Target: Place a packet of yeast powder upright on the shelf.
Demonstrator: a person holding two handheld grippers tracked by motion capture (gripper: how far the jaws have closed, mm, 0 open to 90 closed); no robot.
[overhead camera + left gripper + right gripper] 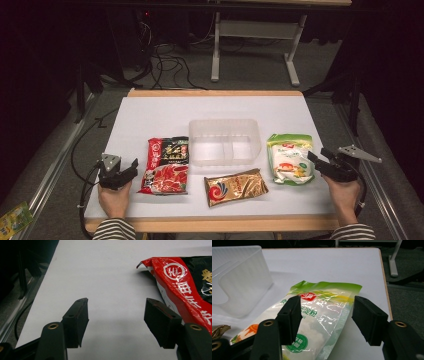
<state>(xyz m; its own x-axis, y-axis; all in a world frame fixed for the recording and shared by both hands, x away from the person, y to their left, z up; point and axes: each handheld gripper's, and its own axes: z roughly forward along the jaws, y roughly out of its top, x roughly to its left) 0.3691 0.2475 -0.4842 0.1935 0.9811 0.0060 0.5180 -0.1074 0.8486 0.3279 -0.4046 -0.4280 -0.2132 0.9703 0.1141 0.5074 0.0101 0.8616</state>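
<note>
Tongs, 2 sets, 1 per hand, both at the near edge of the white table (150, 112).

Left gripper (127, 169): jaws spread wide, holding nothing. Seen along its own jaws (116, 313), bare white tabletop lies between them; the jaw on that view's right sits just beside the edge of the red and black packet (183, 287), contact not clear. Held by the left hand (114, 196) with a striped sleeve (116, 231) behind it.

Right gripper (316, 161): jaws spread wide, holding nothing. Seen along its own jaws (327, 315), the green and white pouch (319, 315) lies under and between them, its green top seam pointing away. From above, the jaw tips reach the right edge of this pouch (289, 159). Held by the right hand (345, 194).

Items on the table, 4:
1. Red and black packet (166, 165), flat, front left, just right of the left gripper.
2. Green and white pouch, flat, front right, beside the container.
3. Gold packet (235, 186), flat, front centre, slightly tilted, between the other 2 packets and nearer the person.
4. Clear plastic container (225, 141), centre, open top, with an inner divider; its frosted wall (242, 290) rises at the left of the right gripper view.

Off the table: yellow-green wrapper (14, 218) on the floor, far left.
</note>
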